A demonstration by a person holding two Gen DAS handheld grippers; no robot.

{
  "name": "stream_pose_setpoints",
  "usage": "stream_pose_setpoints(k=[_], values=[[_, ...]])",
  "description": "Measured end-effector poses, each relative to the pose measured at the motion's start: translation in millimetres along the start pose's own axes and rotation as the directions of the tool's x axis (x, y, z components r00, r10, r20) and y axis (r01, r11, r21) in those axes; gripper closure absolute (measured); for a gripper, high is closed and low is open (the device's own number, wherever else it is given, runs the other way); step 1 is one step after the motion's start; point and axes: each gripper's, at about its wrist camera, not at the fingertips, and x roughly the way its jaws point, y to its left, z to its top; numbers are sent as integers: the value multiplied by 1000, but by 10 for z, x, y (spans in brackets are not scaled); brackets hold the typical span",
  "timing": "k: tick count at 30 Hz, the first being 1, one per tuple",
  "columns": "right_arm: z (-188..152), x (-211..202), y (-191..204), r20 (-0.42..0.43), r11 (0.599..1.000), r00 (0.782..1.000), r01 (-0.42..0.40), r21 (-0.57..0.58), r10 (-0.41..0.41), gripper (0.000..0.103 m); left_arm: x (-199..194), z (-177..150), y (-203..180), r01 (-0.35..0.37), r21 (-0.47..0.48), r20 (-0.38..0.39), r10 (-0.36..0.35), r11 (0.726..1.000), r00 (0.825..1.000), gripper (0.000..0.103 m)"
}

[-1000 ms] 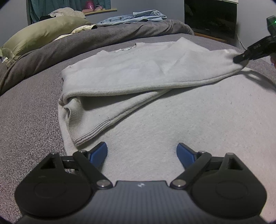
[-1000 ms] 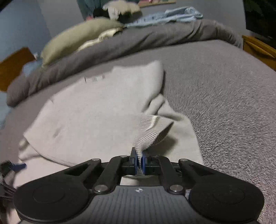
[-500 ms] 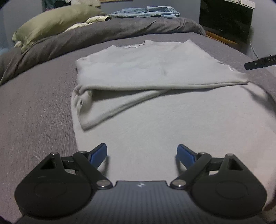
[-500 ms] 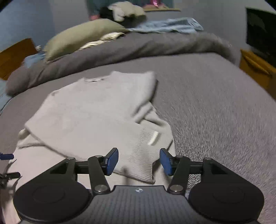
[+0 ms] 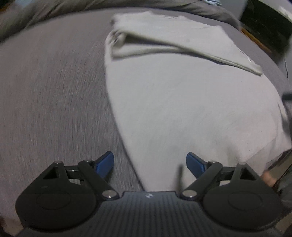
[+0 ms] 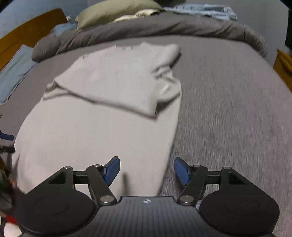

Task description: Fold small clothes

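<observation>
A pale grey sweater lies flat on the grey bed, with both sleeves folded across its upper part. It also shows in the right wrist view, sleeves folded across the chest. My left gripper is open and empty over the sweater's lower left edge. My right gripper is open and empty over the sweater's lower right edge. Both views are blurred by motion.
The grey bed cover spreads around the sweater. A rolled dark grey duvet, an olive pillow and a blue garment lie at the far end. A wooden edge is at the right.
My right gripper let go of the sleeve cuff and opened; the sleeve now lies on the sweater. Both grippers have pulled back toward the sweater's bottom hem, the left to its left edge.
</observation>
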Motion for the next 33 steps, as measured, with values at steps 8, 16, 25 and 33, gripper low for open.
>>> stream_pose_setpoints(k=[8,16,25,33], values=[[-181,120,-39,-118,996,989,-94,-2,93,38,50,-83,19,35,-9,-98,-36,999,995,40],[-329,192,-55,-189,983,965,-181,17,181,52,32,-108,85,125,-36,-87,-128,991,988,52],[-459,258,-85,-218,942,916,-321,99,336,62,-72,-246,179,225,-79,-53,-230,971,972,77],[-445,281,-95,-224,932,905,-350,93,362,96,-83,-358,156,268,-89,-91,-276,959,957,103]])
